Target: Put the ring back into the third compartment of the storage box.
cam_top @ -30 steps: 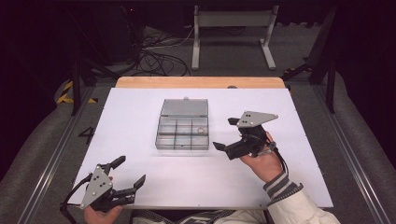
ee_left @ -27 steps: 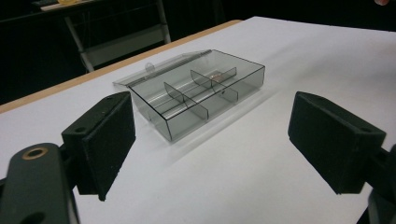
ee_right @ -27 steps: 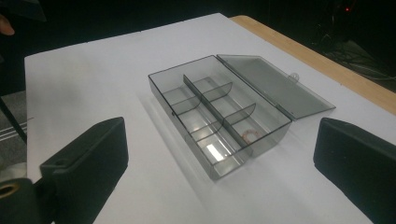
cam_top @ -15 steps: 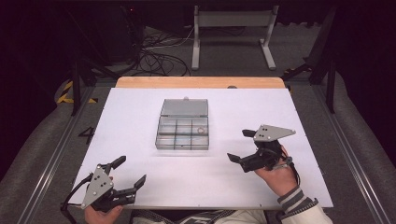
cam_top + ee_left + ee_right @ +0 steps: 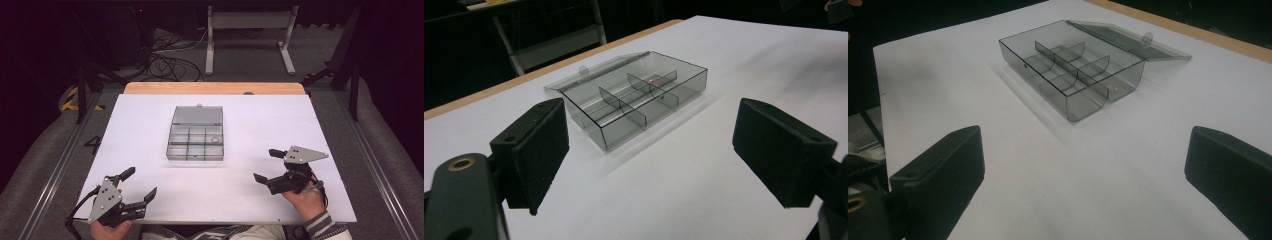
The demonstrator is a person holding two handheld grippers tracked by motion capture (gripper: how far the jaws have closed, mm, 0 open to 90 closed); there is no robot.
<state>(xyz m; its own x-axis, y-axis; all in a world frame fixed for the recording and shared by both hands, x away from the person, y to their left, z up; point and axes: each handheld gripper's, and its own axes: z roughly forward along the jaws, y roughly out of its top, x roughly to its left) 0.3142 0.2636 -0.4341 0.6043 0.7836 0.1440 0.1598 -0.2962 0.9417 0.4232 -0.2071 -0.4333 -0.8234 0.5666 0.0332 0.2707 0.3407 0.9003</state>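
The box is lying mid-table with its lid folded back, ahead of and between both grippers. The left gripper and right gripper are both hovering with jaws apart and empty, and the right looks slightly nearer.

Left claw spread wide, empty. Clear divided box ahead on white bench, lid folded back.

I see the compartment box on the tabletop, mid-width, its lid lying open behind it. My left claw sits well before the box to its left, my right claw before it to its right.
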